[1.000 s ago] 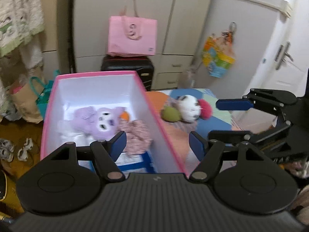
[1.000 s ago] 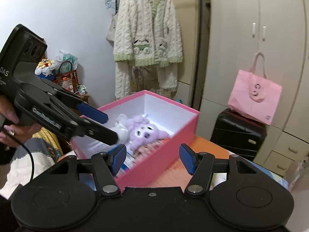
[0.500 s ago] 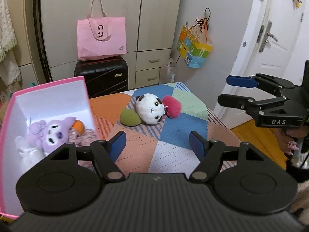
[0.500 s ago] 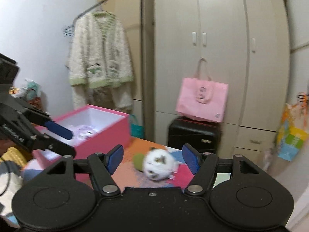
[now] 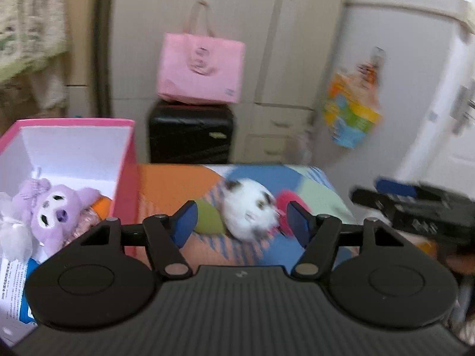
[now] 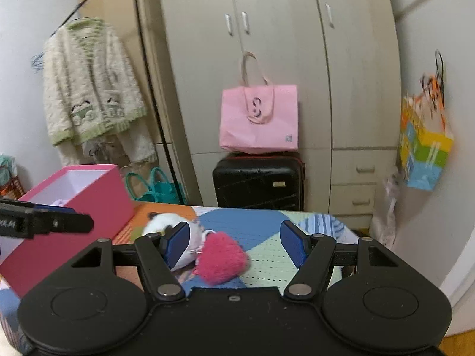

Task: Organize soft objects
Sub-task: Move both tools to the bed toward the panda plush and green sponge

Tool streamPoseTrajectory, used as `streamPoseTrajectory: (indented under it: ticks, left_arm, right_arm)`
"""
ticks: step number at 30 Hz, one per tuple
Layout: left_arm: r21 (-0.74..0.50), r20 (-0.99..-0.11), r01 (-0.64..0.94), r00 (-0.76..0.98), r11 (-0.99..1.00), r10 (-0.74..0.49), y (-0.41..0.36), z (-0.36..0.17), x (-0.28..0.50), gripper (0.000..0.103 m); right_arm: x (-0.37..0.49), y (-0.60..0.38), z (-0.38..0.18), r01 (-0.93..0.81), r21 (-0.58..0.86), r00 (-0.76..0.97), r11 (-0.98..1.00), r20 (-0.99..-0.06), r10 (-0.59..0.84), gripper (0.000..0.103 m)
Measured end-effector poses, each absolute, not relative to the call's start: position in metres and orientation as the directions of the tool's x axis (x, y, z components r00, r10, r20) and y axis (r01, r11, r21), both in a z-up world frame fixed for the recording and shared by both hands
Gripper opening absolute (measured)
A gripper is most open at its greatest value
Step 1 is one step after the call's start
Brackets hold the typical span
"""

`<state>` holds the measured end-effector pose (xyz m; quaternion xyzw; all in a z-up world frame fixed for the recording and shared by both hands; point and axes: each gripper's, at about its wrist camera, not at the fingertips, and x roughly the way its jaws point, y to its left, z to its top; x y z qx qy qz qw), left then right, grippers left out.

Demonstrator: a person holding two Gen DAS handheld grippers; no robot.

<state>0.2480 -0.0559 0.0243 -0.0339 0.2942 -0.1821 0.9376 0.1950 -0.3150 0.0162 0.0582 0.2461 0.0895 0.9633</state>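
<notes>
Three soft things lie loose on the patchwork surface (image 6: 267,228): one white panda plush (image 5: 248,209), one pink pompom (image 6: 221,262) touching its side, and one green teardrop-shaped sponge (image 5: 209,218) on its other side. In the open pink box (image 5: 126,175), which stands on the surface just beside the sponge, lies one purple plush (image 5: 52,207), with a white plush (image 5: 12,234) cut off by the frame edge, an orange thing and some pinkish fabric next to it — those last two are too hidden to name.

The left hand-held gripper (image 5: 242,221) points downward at the panda plush; its jaws have just been closing a little, yet they stand apart with nothing between them, the panda lying beyond the fingertips. The right hand-held gripper (image 6: 236,241) also tilts down over the surface, jaws spread and empty; the pompom and panda lie ahead of its left finger, not touched. Each hand-held gripper shows at the edge of the other's view as a dark blur.

Behind stand one black suitcase (image 6: 258,182) with one pink bag (image 6: 258,118) on top, and one colourful bag (image 6: 426,154) hangs on the wall. The left wrist view is smeared — the panda's face and the pompom are hard to make out there.
</notes>
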Motion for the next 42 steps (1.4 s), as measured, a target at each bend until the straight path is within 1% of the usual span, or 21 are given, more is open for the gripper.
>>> streamPoseTrajectory:
  ticks: [3, 5, 8, 9, 11, 12, 15, 19, 24, 28, 31, 33, 34, 36, 38, 40, 42]
  left_arm:
    - [-0.136, -0.541, 0.264, 0.788, 0.955, -0.295, -0.062, 0.014, 0.262, 0.064]
    - [-0.057, -0.55, 0.223, 0.807, 0.973, -0.217, -0.07, 0.006, 0.271, 0.064]
    - [-0.09, -0.576, 0.232, 0.781, 0.969, -0.241, -0.071, -0.004, 0.282, 0.064]
    - [-0.083, -0.583, 0.228, 0.779, 0.97, -0.233, -0.073, -0.008, 0.285, 0.064]
    - [-0.052, -0.588, 0.223, 0.781, 0.974, -0.21, -0.077, -0.015, 0.292, 0.058]
    - [-0.048, -0.595, 0.217, 0.778, 0.975, -0.203, -0.078, -0.019, 0.294, 0.055]
    - [-0.122, -0.61, 0.202, 0.757, 0.972, -0.234, -0.072, -0.026, 0.302, 0.054]
    - [-0.152, -0.585, 0.171, 0.778, 0.973, -0.228, -0.07, -0.031, 0.308, 0.054]
    - [-0.262, -0.582, 0.161, 0.76, 0.951, -0.289, -0.062, -0.042, 0.312, 0.054]
    - [-0.309, -0.576, 0.146, 0.758, 0.94, -0.307, -0.058, -0.048, 0.314, 0.054]
    - [-0.33, -0.572, 0.139, 0.758, 0.934, -0.315, -0.057, -0.051, 0.316, 0.055]
    - [-0.325, -0.568, 0.117, 0.769, 0.938, -0.293, -0.059, -0.053, 0.317, 0.055]
    - [-0.314, -0.569, 0.102, 0.775, 0.944, -0.273, -0.059, -0.054, 0.316, 0.055]
    - [-0.304, -0.578, 0.076, 0.778, 0.949, -0.248, -0.061, -0.056, 0.316, 0.056]
    - [-0.325, -0.584, 0.067, 0.771, 0.943, -0.256, -0.059, -0.058, 0.315, 0.056]
    - [-0.328, -0.582, 0.072, 0.77, 0.942, -0.261, -0.058, -0.06, 0.314, 0.056]
    - [-0.315, -0.605, 0.058, 0.757, 0.947, -0.248, -0.06, -0.064, 0.317, 0.056]
  right_arm:
    - [0.209, -0.32, 0.005, -0.139, 0.203, 0.848, 0.969, -0.481, 0.222, 0.072]
    - [0.216, -0.32, 0.0, -0.13, 0.221, 0.843, 0.967, -0.488, 0.225, 0.072]
    - [0.221, -0.315, -0.004, -0.142, 0.212, 0.842, 0.967, -0.488, 0.231, 0.071]
    - [0.222, -0.314, -0.006, -0.146, 0.204, 0.843, 0.968, -0.487, 0.229, 0.071]
    - [0.226, -0.31, -0.008, -0.159, 0.187, 0.84, 0.969, -0.49, 0.232, 0.065]
    - [0.228, -0.309, -0.009, -0.165, 0.183, 0.837, 0.969, -0.494, 0.235, 0.064]
    - [0.236, -0.305, -0.017, -0.186, 0.175, 0.823, 0.967, -0.509, 0.251, 0.06]
    - [0.247, -0.301, -0.026, -0.189, 0.174, 0.806, 0.966, -0.535, 0.254, 0.06]
    - [0.259, -0.299, -0.04, -0.191, 0.186, 0.78, 0.964, -0.567, 0.264, 0.06]
    - [0.267, -0.298, -0.051, -0.186, 0.189, 0.761, 0.964, -0.593, 0.263, 0.061]
    - [0.269, -0.301, -0.056, -0.191, 0.217, 0.749, 0.957, -0.598, 0.285, 0.061]
    - [0.269, -0.302, -0.059, -0.197, 0.227, 0.739, 0.954, -0.604, 0.297, 0.06]
    - [0.269, -0.302, -0.061, -0.208, 0.23, 0.735, 0.951, -0.605, 0.307, 0.053]
    - [0.266, -0.303, -0.061, -0.214, 0.228, 0.741, 0.95, -0.596, 0.31, 0.051]
    - [0.262, -0.303, -0.06, -0.217, 0.219, 0.748, 0.951, -0.589, 0.306, 0.049]
    - [0.259, -0.303, -0.058, -0.213, 0.203, 0.756, 0.956, -0.585, 0.293, 0.049]
    - [0.258, -0.305, -0.055, -0.203, 0.191, 0.765, 0.96, -0.581, 0.277, 0.049]
